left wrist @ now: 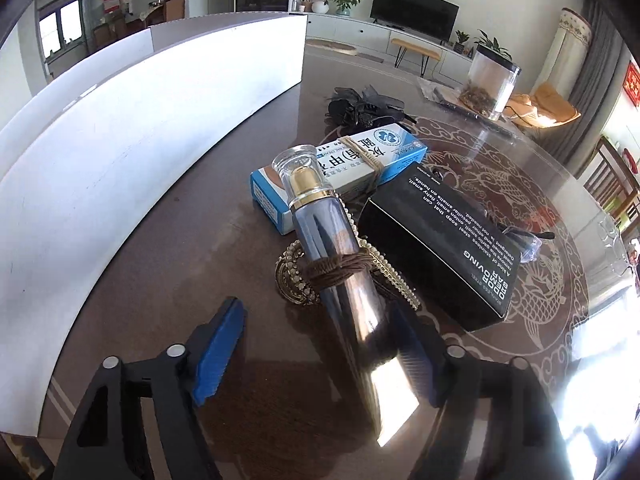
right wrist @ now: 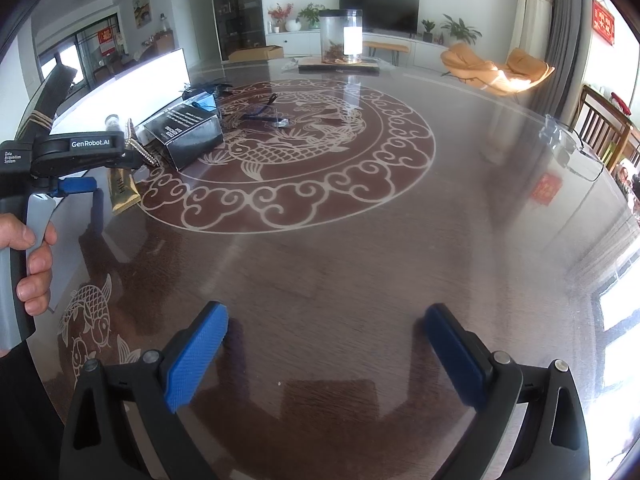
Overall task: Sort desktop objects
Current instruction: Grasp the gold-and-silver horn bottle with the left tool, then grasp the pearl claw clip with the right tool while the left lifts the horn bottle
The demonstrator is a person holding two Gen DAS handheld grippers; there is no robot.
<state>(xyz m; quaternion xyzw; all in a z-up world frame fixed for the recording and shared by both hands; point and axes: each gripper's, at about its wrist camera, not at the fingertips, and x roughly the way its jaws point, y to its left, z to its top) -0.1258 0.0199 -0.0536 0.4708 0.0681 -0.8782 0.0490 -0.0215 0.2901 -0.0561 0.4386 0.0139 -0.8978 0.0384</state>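
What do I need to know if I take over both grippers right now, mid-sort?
Left gripper: open, straddling the shiny tube; its left pad is clear of the tube, so no grip yet.
Right gripper: open, empty, over bare table.
Things: the tube lies across a bead bracelet, piled beside the blue-white box and the black box.
Done: nothing visibly sorted.
Left: probably close on the tube, lift it, then sort the rest.
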